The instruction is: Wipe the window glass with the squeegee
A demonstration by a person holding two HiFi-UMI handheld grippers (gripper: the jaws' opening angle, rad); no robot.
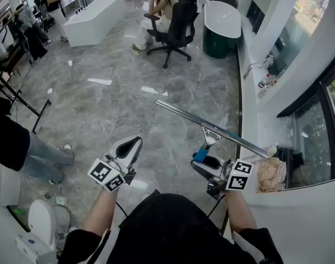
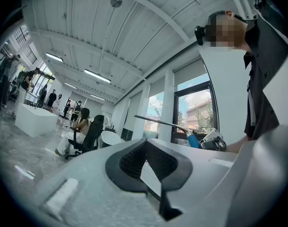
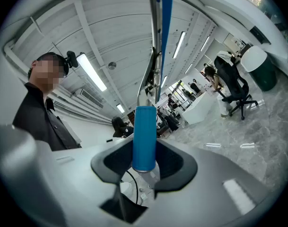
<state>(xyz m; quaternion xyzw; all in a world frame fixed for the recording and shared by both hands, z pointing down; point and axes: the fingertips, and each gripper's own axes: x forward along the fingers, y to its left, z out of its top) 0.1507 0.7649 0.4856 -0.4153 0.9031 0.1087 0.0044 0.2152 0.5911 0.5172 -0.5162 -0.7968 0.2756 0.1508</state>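
The squeegee [image 1: 211, 128] has a long metal blade and a blue handle [image 1: 200, 154]. My right gripper [image 1: 208, 161] is shut on that handle, and the blade lies slantwise over the floor, its right end close to the white window sill [image 1: 250, 131]. Seen from the right gripper view, the blue handle [image 3: 144, 138] sits between the jaws of the right gripper [image 3: 144, 161] and the blade [image 3: 155, 32] runs upward. My left gripper [image 1: 130, 147] is shut and holds nothing, to the left of the squeegee. The left gripper [image 2: 145, 146] shows closed jaws, with the squeegee [image 2: 167, 123] beyond. The window glass [image 1: 316, 136] is at the far right.
A beige cloth [image 1: 272, 172] lies on the sill by the window. A person sits on a black office chair [image 1: 175, 23] ahead, next to a white bathtub [image 1: 222, 18]. A white counter [image 1: 93, 18] stands far left. A toilet [image 1: 40, 219] and someone's legs [image 1: 40, 158] are at my left.
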